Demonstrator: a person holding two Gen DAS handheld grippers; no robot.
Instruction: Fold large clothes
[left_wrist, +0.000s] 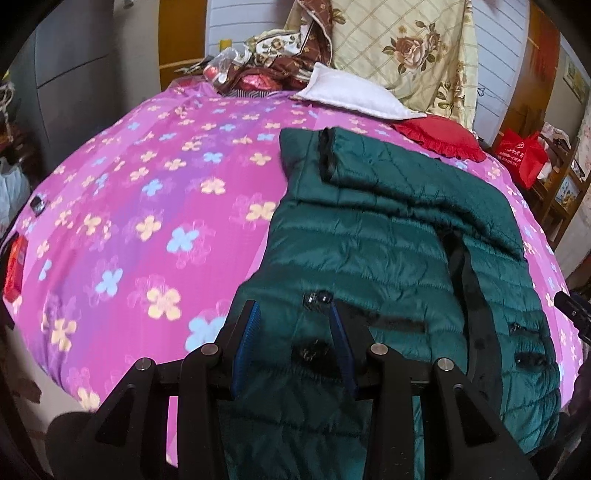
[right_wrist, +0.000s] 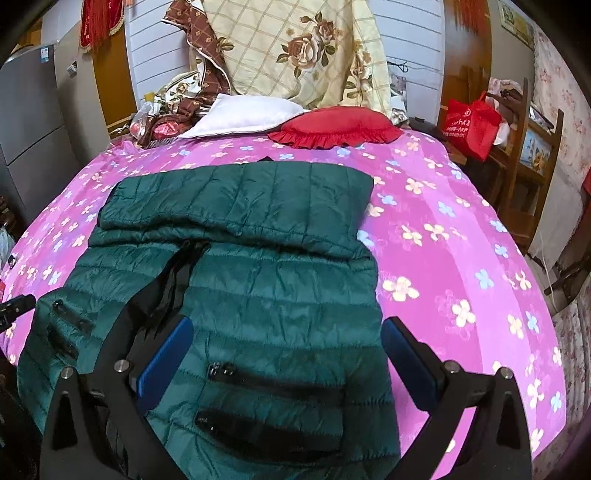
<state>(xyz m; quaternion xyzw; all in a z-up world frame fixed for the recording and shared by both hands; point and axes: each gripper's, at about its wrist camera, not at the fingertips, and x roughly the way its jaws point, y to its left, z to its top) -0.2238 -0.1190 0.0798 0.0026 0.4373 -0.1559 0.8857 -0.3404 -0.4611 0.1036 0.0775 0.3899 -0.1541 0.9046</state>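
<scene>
Under and ahead of both sets of jaws, a dark green quilted jacket (right_wrist: 258, 266) lies flat on a pink bedspread (left_wrist: 147, 192) printed with flowers; sleeves folded across the chest, black zip (right_wrist: 173, 273) partly undone, black pocket zips near the hem. Puffy fabric, stitched in horizontal channels, slight sheen. Left gripper (left_wrist: 293, 314): blue ribbed pads apart, released, jacket hem below. Right gripper (right_wrist: 284, 343): jaws wide, gripping nothing.

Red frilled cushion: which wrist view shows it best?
The right wrist view: the red frilled cushion lies whole and unobstructed on the bedspread. In the left wrist view it sits off to the side, smaller.
</scene>
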